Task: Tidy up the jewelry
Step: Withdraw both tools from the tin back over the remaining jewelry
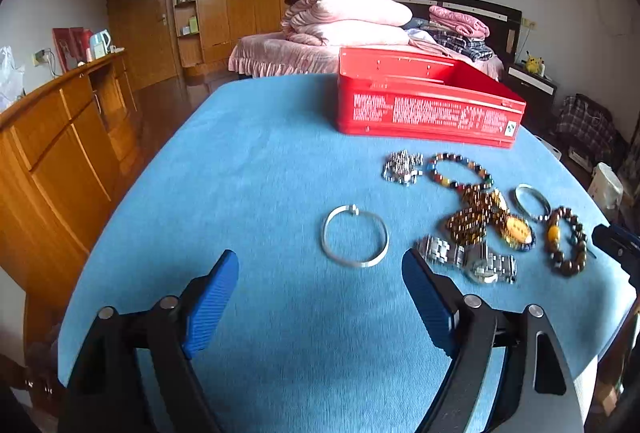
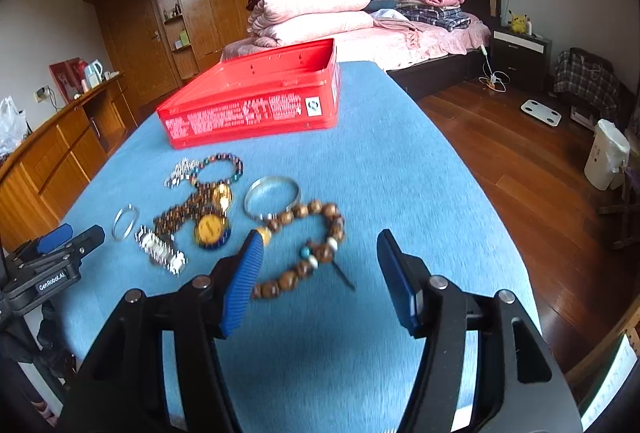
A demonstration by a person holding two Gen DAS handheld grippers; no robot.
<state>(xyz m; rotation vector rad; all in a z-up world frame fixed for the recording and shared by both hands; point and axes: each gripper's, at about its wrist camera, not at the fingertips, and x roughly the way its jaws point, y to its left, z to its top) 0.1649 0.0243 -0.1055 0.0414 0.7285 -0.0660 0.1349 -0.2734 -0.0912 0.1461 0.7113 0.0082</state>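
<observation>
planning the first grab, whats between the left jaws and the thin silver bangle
Nothing: in the left wrist view only bare blue cloth lies between the open left gripper and the bangle. The watch sits off to the right.

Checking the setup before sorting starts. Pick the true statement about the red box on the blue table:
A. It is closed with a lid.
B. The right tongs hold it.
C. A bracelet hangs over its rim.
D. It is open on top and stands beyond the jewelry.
D: the red box shows its bare inner walls with no lid on it, standing farther off than the wooden bead bracelet and the silver bangle.
</observation>
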